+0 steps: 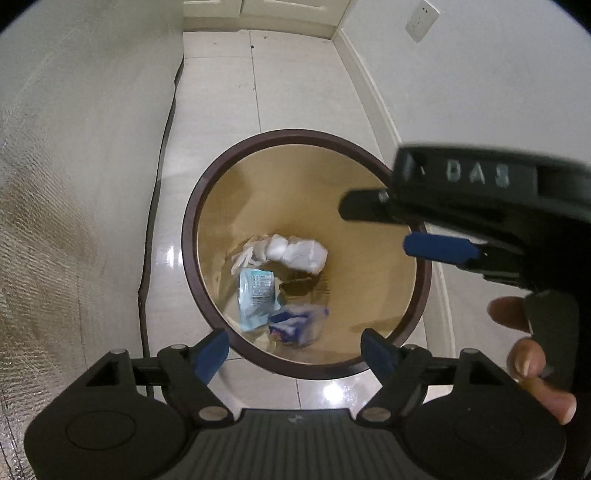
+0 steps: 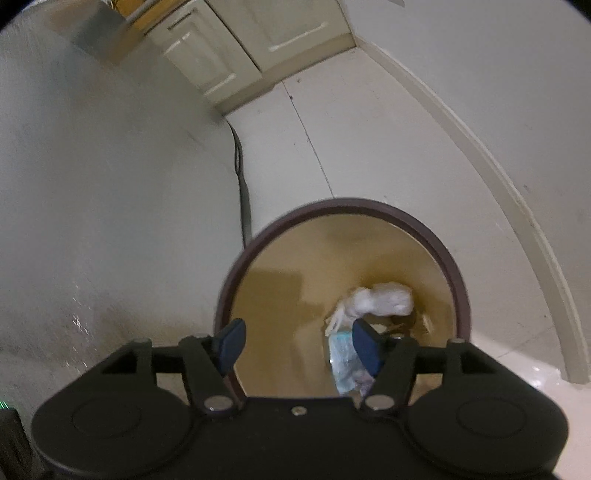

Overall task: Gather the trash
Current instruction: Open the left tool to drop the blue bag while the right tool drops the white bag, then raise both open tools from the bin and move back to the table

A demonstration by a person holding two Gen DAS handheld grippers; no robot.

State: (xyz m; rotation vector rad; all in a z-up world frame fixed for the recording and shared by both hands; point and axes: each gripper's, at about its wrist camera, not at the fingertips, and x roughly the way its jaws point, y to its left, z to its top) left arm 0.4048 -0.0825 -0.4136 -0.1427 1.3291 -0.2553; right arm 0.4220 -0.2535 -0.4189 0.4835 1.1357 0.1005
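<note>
A round waste bin (image 1: 190, 236) with a dark brown rim and tan inside stands on the floor below both grippers; it also shows in the right wrist view (image 2: 439, 240). Inside lie white crumpled tissue (image 1: 295, 251), a light blue wrapper (image 1: 256, 295) and a blurred blue-white wrapper (image 1: 295, 325). My left gripper (image 1: 295, 354) is open and empty above the bin's near rim. My right gripper (image 2: 297, 345) is open and empty above the bin; it also shows from the side in the left wrist view (image 1: 373, 225). The tissue (image 2: 380, 301) and blue wrapper (image 2: 343, 362) show below it.
A white wall (image 1: 74, 184) stands close on the left with a dark cable (image 1: 162, 184) along its foot. A baseboard (image 1: 373, 96) and wall with an outlet (image 1: 421, 18) run on the right. White cabinet doors (image 2: 258, 48) stand beyond on glossy tile floor.
</note>
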